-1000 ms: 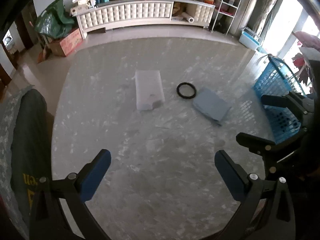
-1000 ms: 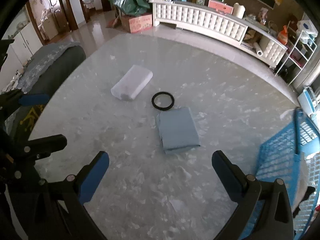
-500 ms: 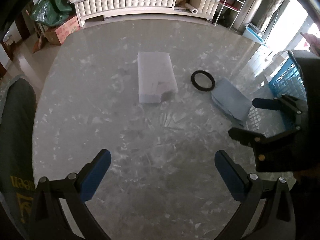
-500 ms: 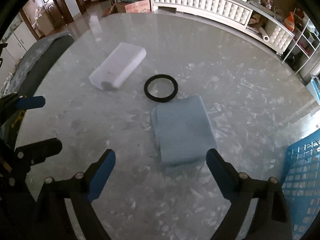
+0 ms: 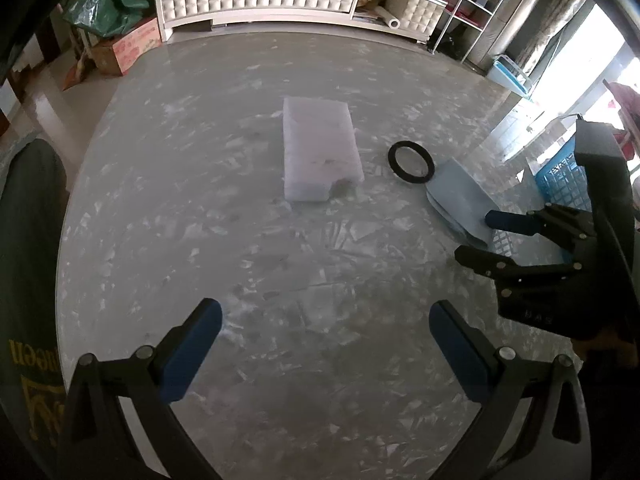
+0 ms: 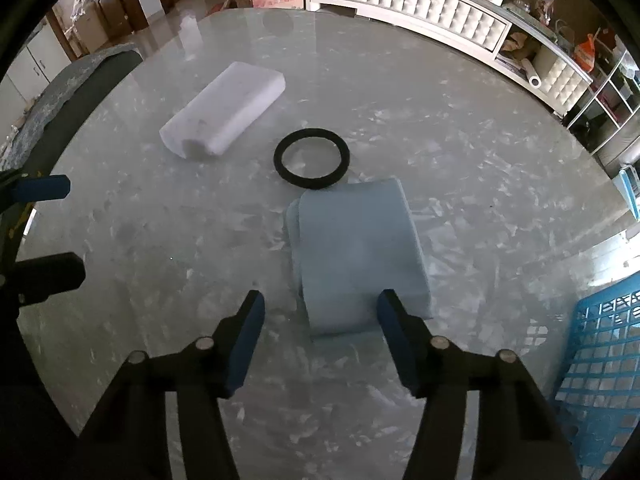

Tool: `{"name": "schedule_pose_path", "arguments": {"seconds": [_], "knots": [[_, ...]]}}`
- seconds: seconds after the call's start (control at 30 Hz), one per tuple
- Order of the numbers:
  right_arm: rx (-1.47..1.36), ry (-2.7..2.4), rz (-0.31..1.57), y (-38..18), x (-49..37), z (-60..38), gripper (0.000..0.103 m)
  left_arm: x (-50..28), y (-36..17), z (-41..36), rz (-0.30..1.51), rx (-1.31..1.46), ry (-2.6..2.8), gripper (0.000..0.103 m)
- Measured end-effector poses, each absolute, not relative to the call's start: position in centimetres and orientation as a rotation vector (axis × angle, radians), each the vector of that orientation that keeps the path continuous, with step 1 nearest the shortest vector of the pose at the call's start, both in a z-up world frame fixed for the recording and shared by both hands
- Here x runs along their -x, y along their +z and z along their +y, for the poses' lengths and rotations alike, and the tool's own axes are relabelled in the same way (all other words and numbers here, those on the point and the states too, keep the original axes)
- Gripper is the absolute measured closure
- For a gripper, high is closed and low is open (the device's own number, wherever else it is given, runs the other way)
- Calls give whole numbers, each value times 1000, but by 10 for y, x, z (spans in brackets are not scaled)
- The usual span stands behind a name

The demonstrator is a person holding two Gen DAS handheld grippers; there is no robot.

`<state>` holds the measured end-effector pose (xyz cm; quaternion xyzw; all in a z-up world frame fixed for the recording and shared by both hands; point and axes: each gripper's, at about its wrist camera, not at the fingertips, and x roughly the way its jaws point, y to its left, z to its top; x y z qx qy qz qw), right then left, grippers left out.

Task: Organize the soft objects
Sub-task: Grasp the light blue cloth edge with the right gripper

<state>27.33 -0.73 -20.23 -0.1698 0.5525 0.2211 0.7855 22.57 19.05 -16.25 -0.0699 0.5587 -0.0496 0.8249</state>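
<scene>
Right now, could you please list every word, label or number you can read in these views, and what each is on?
"ueen" in yellow, seen upside down and cut off: on the dark cloth at the left edge.
Red print on the cardboard box: too blurred to read.
Letters on the right gripper body: too small.

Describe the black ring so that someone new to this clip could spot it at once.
On the round grey marbled table, look between the white foam block and the folded blue cloth. The black ring lies flat there, by the cloth's far edge. It is the only dark, round, hollow thing; its neighbours are pale rectangles.
</scene>
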Motion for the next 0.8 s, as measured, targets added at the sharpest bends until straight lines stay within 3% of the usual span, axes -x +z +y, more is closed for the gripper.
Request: {"name": "schedule_pose_path", "arguments": {"seconds": [0.37,0.43,0.8], "knots": [[394,478,1180,-200,-262,-4,82,-225,-160,189,1184,159,-126,0],[403,476,1183,-199,-261,-3,97,-225,-159,189,1182,163,-124,0],[302,475,1222,-187,-262,-17,99,-217,-142,180,1136,159,-131,0]]}}
